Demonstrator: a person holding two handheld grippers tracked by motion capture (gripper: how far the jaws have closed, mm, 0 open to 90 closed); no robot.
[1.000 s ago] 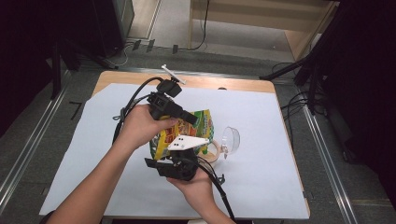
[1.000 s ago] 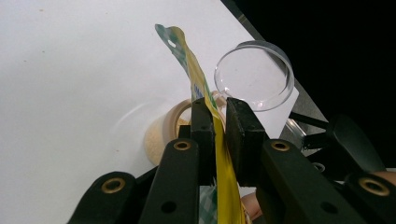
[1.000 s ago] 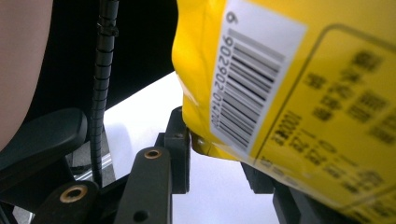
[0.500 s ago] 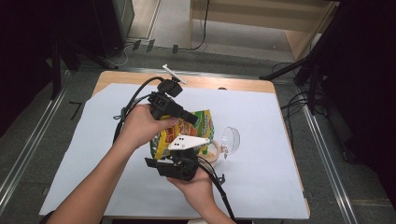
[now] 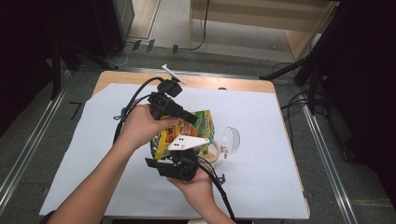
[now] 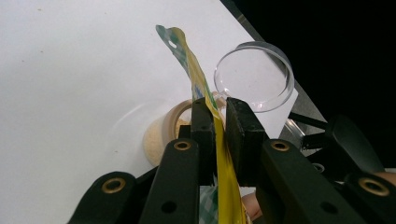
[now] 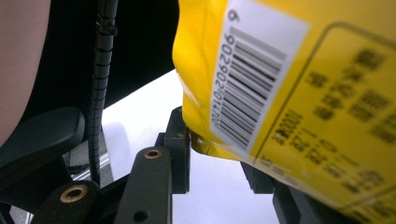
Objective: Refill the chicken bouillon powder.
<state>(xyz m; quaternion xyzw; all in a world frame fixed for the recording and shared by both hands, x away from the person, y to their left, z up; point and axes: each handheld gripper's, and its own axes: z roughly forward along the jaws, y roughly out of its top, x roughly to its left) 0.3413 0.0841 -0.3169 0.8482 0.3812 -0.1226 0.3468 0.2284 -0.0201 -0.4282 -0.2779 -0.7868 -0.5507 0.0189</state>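
Observation:
A yellow snack bag [image 5: 198, 123] hangs above the white sheet, held from both ends. My left gripper [image 5: 191, 117] comes in from the upper left, its jaws pinched on the bag's thin edge [image 6: 198, 81]. In its own view my left gripper [image 6: 218, 109] sits over a small round tub of beige powder [image 6: 156, 140]. My right gripper [image 5: 183, 150] reaches up from below under its grey plate. In the right gripper view its jaws [image 7: 215, 144] straddle the bag's lower corner [image 7: 280, 70], which bears a barcode; the right jaw is mostly hidden behind the bag.
The tub [image 5: 214, 150] stands right of the bag, with a clear round lid [image 5: 231, 139] tilted beside it. A white sheet [image 5: 84, 154] covers the wooden table [image 5: 219, 84]. A small white stick [image 5: 173, 73] lies at the far edge. Cables trail from both grippers.

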